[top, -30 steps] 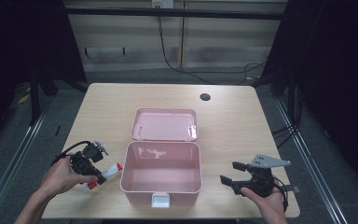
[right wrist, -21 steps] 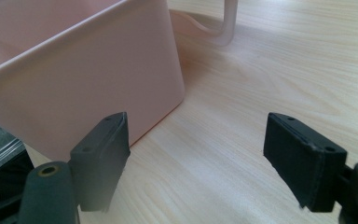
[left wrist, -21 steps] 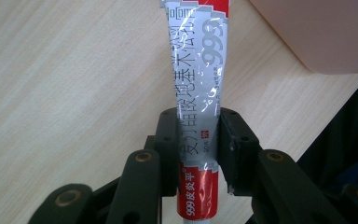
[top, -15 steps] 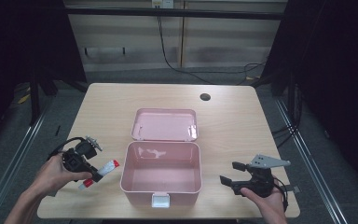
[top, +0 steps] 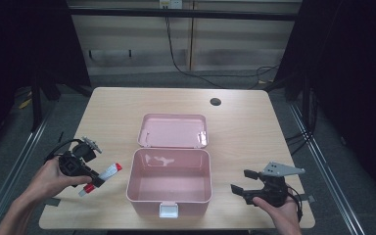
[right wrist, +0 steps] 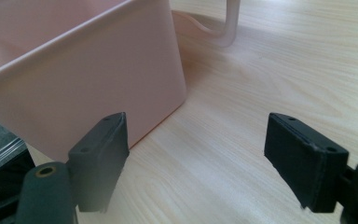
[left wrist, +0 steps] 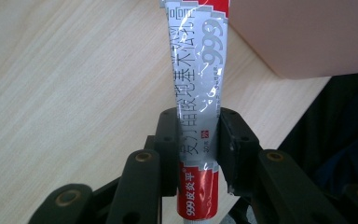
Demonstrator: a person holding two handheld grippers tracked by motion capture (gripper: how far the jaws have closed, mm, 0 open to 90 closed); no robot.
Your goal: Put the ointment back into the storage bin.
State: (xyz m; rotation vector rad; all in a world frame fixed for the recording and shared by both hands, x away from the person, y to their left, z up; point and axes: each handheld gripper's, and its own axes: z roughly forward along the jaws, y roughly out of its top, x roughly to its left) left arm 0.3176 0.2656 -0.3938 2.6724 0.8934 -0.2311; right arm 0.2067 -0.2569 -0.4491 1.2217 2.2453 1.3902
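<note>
While clamped in the left gripper [left wrist: 198, 154], ointment tube [left wrist: 198, 88] (right gripper [right wrist: 205, 154] agape, empty).

A light wooden table [top: 127, 107] with a round cable hole [top: 215, 102] stands on grey floor [top: 200, 78]. Beyond it, beige wall panels [top: 176, 44] carry black cables [top: 176, 58]. Dark areas flank both sides.

A round dark hole [top: 215, 102] sits near the wooden table's [top: 122, 107] far edge.
</note>
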